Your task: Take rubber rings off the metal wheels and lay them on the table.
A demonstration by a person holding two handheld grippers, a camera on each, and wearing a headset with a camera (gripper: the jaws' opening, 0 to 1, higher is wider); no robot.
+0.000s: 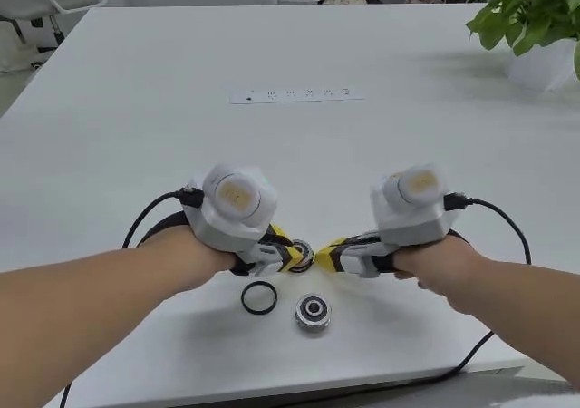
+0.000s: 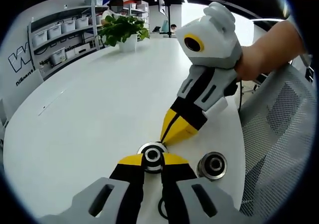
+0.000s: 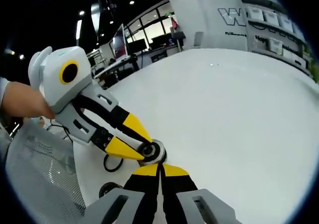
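A metal wheel (image 1: 301,255) is held just above the table between both grippers. My left gripper (image 1: 290,257) is shut on it; in the left gripper view its yellow tips (image 2: 152,160) clamp the wheel (image 2: 152,153) on both sides. My right gripper (image 1: 321,256) comes in from the right with its jaws together, the tips (image 2: 165,136) touching the wheel's rim. In the right gripper view its shut tips (image 3: 159,167) sit right under the wheel (image 3: 153,152). A loose black rubber ring (image 1: 259,297) lies on the table beside a second wheel (image 1: 313,312).
The white table (image 1: 299,154) stretches far ahead. A white power strip (image 1: 296,94) lies at its middle and a potted plant (image 1: 530,18) stands at the back right. Black cables (image 1: 503,222) trail from both grippers. A mesh chair (image 2: 284,134) is near the table's front edge.
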